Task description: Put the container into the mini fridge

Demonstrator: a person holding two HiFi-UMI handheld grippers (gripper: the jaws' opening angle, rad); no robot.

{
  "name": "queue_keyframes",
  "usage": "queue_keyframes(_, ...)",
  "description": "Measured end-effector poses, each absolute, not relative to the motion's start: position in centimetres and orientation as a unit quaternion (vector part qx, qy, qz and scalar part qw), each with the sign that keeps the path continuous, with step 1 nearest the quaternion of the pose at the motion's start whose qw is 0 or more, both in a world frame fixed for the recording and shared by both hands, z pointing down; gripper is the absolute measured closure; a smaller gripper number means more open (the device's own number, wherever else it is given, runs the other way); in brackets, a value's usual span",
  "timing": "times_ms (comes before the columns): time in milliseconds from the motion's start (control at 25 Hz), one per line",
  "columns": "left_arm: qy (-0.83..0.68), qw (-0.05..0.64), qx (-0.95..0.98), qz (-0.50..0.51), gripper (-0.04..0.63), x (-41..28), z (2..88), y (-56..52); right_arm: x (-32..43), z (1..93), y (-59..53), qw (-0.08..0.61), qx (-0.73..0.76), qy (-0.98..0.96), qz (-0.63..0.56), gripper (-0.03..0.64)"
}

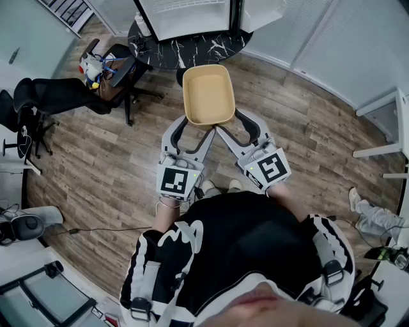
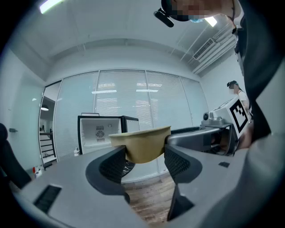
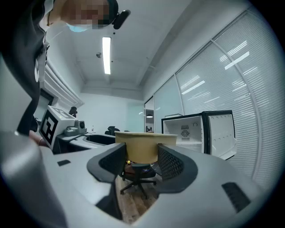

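Note:
A tan, empty, open container hangs in the air over the wood floor, held at its near end by both grippers. My left gripper is shut on its near left part, and the right gripper is shut on its near right part. In the left gripper view the container fills the gap between the pads of the left gripper. In the right gripper view the container also sits between the jaws of the right gripper. The mini fridge stands open ahead; its white inside shows.
The fridge rests on a black marbled round table. An office chair with things on its seat stands to the left of it, and a second black chair farther left. White furniture legs stand at the right. The fridge door is swung open.

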State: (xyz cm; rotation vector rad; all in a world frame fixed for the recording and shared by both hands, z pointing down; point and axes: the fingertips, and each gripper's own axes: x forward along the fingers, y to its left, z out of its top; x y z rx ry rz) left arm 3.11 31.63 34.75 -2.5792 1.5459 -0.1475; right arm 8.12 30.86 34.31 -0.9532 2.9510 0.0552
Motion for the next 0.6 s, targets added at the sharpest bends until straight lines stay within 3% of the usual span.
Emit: queue_keyframes(600, 0.505, 0.053, -0.860, -0.054, 0.319, 0.5, 35.4, 33.1, 5.5, 35.1, 32.3, 0.014, -0.320, 0.947, 0.011, 0.383)
